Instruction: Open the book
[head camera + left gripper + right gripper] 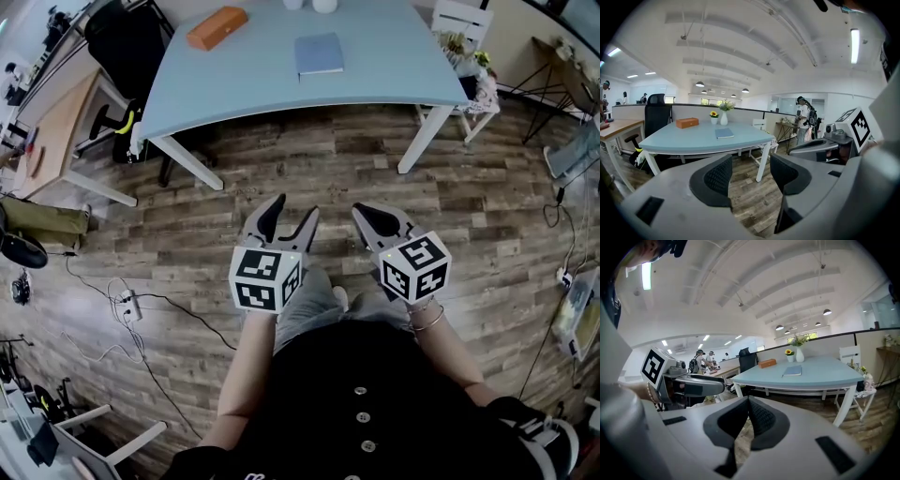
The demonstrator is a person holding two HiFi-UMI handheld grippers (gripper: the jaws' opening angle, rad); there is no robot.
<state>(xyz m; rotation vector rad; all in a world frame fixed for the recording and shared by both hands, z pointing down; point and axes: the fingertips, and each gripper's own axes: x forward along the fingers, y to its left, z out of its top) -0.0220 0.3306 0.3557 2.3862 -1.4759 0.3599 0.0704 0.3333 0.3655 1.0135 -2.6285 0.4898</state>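
A closed blue book (319, 53) lies flat on the light blue table (375, 80), far ahead of both grippers. My left gripper (292, 217) is held low over the wood floor, near my waist, open and empty. Beside it my right gripper (380, 221) is shut with nothing between its pads. In the left gripper view the book (724, 133) rests on the table (684, 139) beyond the spread jaws of the left gripper (751, 179). The right gripper view shows the book (793, 371) well past the touching pads of the right gripper (747, 403).
An orange box (217, 27) sits on the table left of the book, and a vase with flowers (723, 117) stands at the far edge. A white chair (464, 28) stands at the right, a black office chair (127, 42) and wooden desk (56, 131) at the left. Cables and a power strip (127, 305) lie on the floor.
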